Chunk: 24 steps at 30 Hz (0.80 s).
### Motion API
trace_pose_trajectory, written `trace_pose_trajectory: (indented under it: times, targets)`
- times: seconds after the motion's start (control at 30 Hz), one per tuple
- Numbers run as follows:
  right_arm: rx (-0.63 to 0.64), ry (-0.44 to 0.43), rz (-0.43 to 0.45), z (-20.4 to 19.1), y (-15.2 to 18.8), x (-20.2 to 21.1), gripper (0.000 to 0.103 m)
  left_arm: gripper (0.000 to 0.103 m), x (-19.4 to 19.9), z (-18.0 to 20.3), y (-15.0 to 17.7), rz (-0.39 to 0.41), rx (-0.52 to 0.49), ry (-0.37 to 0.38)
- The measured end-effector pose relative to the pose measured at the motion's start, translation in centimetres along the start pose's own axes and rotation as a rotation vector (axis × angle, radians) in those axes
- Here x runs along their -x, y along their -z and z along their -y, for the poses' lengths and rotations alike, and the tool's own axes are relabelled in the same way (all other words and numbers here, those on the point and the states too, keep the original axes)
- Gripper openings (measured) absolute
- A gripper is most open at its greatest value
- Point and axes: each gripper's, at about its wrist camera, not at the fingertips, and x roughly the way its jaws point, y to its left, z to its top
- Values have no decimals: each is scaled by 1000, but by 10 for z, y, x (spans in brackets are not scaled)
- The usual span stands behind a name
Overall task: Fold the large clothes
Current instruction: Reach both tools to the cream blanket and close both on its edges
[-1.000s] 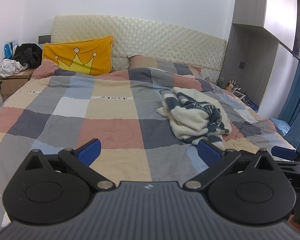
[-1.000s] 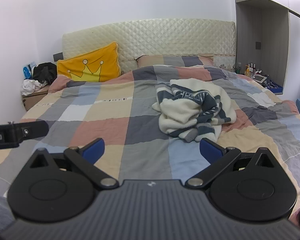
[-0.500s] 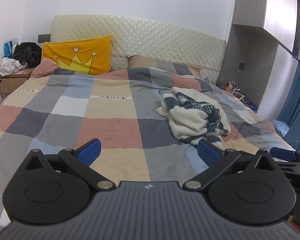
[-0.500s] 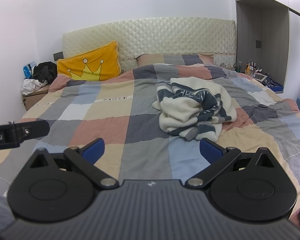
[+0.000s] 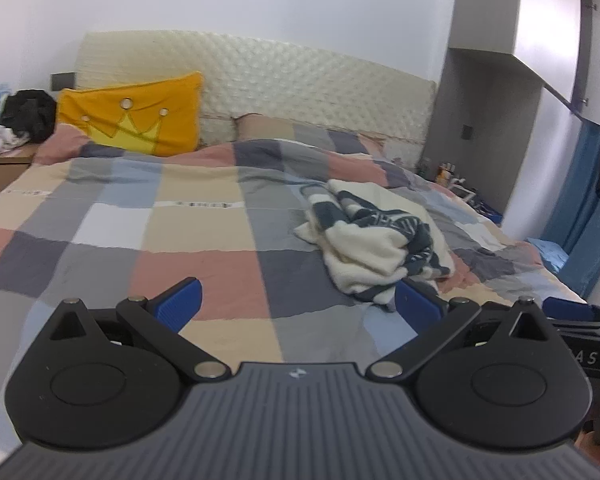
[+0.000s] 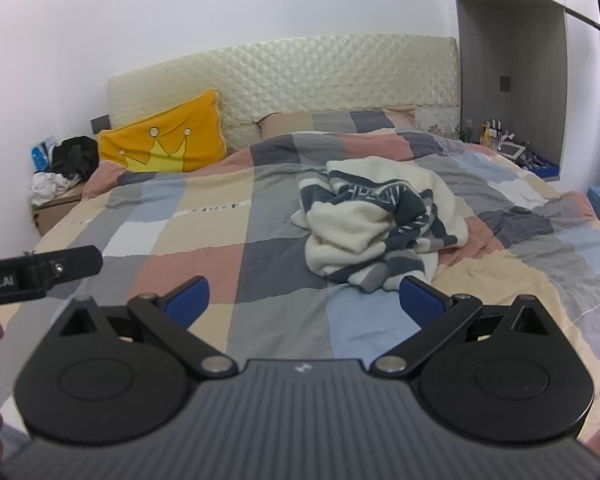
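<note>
The left tool [image 5: 298,300] stood wide open with nothing between its blue pads [image 5: 179,303], above the near end of the bed [image 5: 148,236]. The right tool [image 6: 303,299] was spread apart and empty too. A crumpled cream and dark-striped sweater [image 6: 374,230] lay in a heap on the checked quilt [image 6: 284,312], right of the bed's middle, just beyond both tools and touching neither. A yellow pillow [image 5: 138,122] leaned against the headboard [image 5: 300,92].

Fleecy cloth garment [image 6: 374,224], matt quilt [image 6: 284,256]
</note>
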Motion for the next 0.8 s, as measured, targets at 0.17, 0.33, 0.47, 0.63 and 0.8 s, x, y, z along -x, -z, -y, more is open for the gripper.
trace_pose_trajectory:
  times: [0.17,0.33,0.47,0.63,0.8]
  targets:
    - [-39,-5,-10,6,-4,-27,103,103,-45,0,-16,-27,-14,42]
    - [-66,-9,-37,13,-5,-56,103,103,-95,2,-29,-53,2,84]
    - [-84,-5,-60,22,-7,-77,103,103,-138,1,-36,-86,39,113]
    - [-110,-5,-81,35,-15,-105,103,103,-199,-1,-42,-111,44,127]
    - [-99,-24,-94,43,-27,-137,103,103,-261,-11,-51,-144,89,159]
